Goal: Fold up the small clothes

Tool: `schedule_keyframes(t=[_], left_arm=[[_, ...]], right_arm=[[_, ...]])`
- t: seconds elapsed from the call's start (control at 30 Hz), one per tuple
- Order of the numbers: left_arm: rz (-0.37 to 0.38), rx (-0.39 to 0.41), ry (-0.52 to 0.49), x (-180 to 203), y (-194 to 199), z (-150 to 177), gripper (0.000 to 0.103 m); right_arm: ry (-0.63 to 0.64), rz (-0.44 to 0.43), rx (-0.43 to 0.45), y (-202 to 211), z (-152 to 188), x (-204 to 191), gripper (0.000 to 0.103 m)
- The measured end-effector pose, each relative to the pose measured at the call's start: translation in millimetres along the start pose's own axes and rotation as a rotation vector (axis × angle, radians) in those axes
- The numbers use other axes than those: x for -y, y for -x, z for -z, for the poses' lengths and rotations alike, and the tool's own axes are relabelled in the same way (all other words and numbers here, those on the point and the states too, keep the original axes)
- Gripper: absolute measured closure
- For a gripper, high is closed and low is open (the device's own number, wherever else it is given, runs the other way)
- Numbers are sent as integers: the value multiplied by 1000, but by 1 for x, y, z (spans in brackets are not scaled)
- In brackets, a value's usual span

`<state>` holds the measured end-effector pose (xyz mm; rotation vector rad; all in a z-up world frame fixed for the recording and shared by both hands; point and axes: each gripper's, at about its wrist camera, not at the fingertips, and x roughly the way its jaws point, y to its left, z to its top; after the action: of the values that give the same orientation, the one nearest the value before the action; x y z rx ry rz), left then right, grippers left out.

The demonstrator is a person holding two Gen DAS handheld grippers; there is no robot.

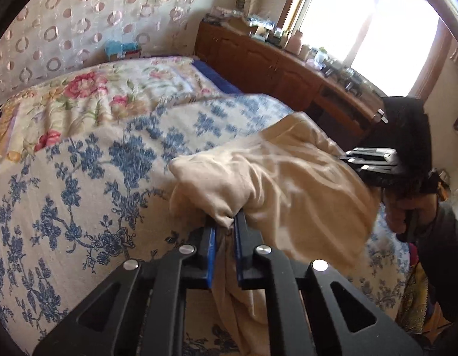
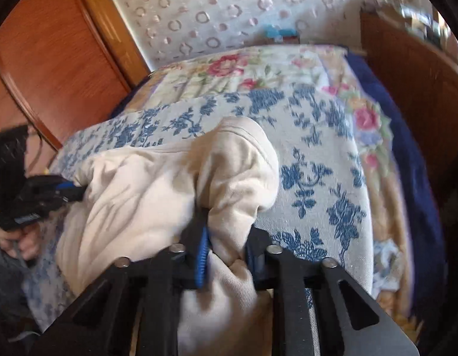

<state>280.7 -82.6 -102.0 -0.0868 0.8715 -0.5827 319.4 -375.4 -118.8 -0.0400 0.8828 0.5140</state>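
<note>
Left gripper (image 1: 226,222) nearly fully closed, blue-padded jaws pinching a fold of the cream garment (image 1: 276,172) between the tips; cloth bunches out above the jaws and hangs down between the fingers toward the camera. Right gripper (image 2: 226,231) closed on a thicker wad of the same cream garment (image 2: 157,178), jaws a bit further apart than the left's because of the bulk; the fabric bulges above the tips and drapes below. From the right wrist view the left gripper (image 2: 63,191) shows at the left edge, its tips in the garment's far side, a hand (image 2: 24,243) behind it. From the left wrist view the right gripper (image 1: 368,160) sits at the garment's right edge, tips buried in cloth. Garment is stretched loosely between the two grippers, rumpled, lying on the blue-floral bedspread (image 1: 80,184) near the bed's near edge. Beyond it a pink-floral blanket (image 1: 89,95) covers the far part of the bed, a dark blue cover (image 2: 407,148) showing along the bed's side. Bedspread beyond and beside the garment lies flat and bare. Wooden cabinet (image 1: 273,68) runs close along the bed's right side under a window (image 1: 362,23); wooden door (image 2: 60,56) on the left side; patterned curtain (image 1: 80,14) behind the bed head.
</note>
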Motion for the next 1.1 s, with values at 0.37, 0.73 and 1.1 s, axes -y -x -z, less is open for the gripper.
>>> schedule_keyframes(t=[0.37,0.73,1.1], left_arm=[[-115,276,86,-40,143,29,98],[-456,319,375,-168,211,131,98],[-510,293,550,-211,206,190,98]], right_arm=[[218,-59,198,26,-66,-104,92],[512,-199,116,-121,-163,-304,92],[749,-323,8,-218,-187,-467,92]])
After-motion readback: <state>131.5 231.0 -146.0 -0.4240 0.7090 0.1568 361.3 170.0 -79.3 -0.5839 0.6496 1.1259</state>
